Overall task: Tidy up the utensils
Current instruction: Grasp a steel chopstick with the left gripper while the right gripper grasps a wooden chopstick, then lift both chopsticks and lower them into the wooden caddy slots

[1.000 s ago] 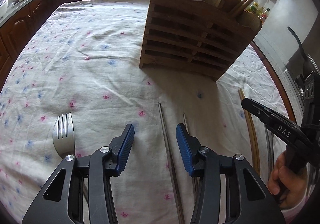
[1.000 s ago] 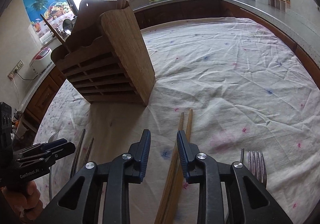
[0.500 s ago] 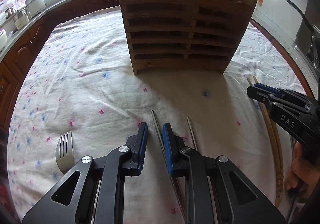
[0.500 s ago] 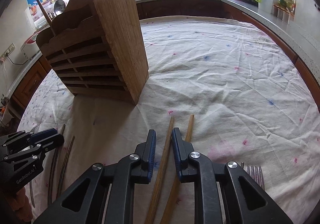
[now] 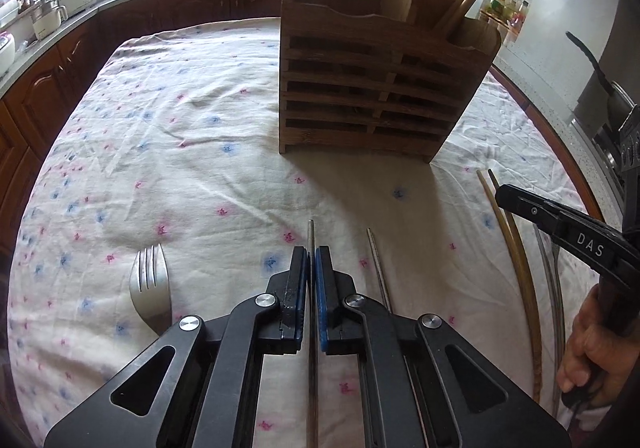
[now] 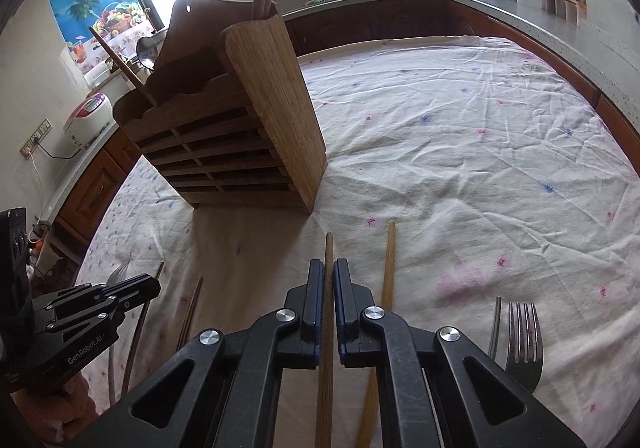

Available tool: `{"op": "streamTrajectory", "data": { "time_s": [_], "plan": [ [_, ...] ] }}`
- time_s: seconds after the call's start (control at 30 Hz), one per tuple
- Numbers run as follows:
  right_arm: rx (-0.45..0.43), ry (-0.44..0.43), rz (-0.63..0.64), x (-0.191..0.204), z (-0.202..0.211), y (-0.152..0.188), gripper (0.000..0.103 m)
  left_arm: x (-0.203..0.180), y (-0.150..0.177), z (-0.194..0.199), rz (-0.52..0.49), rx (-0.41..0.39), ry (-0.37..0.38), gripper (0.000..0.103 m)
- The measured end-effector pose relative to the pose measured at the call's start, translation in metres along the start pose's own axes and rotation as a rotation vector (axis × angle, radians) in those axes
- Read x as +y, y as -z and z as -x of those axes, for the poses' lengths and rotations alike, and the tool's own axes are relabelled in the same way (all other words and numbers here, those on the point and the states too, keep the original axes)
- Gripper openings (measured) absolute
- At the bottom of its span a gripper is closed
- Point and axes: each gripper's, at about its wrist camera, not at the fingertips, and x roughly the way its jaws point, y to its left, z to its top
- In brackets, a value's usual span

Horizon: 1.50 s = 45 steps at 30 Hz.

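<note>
Both tongs just clamped down. Left tongs [image 5: 311, 260] pinch a thin metal chopstick [image 5: 311, 238], its twin [image 5: 378, 268] lying just beside on the flowery white desk cloth [image 5: 180, 152]. Right tongs [image 6: 328, 272] grip a wooden chopstick [image 6: 329, 248], its mate [image 6: 388, 260] alongside. The slatted wooden utensil holder [image 5: 376, 96] stands behind.

metal chopstick [image 5: 311, 238]: thin, clamped | its twin [image 5: 378, 268]: flat beside it | wooden chopstick [image 6: 329, 252]: clamped | its twin [image 6: 388, 268]: flat alongside | forks [image 5: 150, 288] [image 6: 524, 336]: flat | slatted wooden holder [image 5: 380, 88]: upright behind
</note>
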Motion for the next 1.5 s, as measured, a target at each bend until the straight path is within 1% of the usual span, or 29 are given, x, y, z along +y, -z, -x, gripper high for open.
{"op": "streamTrajectory", "data": {
  "time_s": [0.17,0.33,0.6,0.8,1.1,1.5],
  "plan": [
    [-0.049,-0.059,0.002,0.012,0.031,-0.001,0.005,0.011,0.0,0.036,0.047,-0.061,0.048,0.004],
    [-0.105,-0.09,0.003,0.021,0.063,-0.002,0.005,0.019,0.001,0.073,0.08,-0.125,0.087,0.004],
    [-0.197,-0.099,0.019,0.03,0.107,-0.003,0.005,0.023,0.005,0.121,0.087,-0.223,0.123,0.004],
    [-0.266,-0.099,0.044,0.039,0.139,-0.006,0.005,0.029,0.008,0.153,0.098,-0.285,0.134,0.004],
    [-0.335,-0.107,0.056,0.044,0.162,-0.015,0.005,0.037,0.008,0.175,0.114,-0.343,0.137,0.004],
    [-0.377,-0.116,0.036,0.039,0.17,-0.025,0.005,0.039,-0.008,0.187,0.124,-0.397,0.145,0.004]
  ]
}}
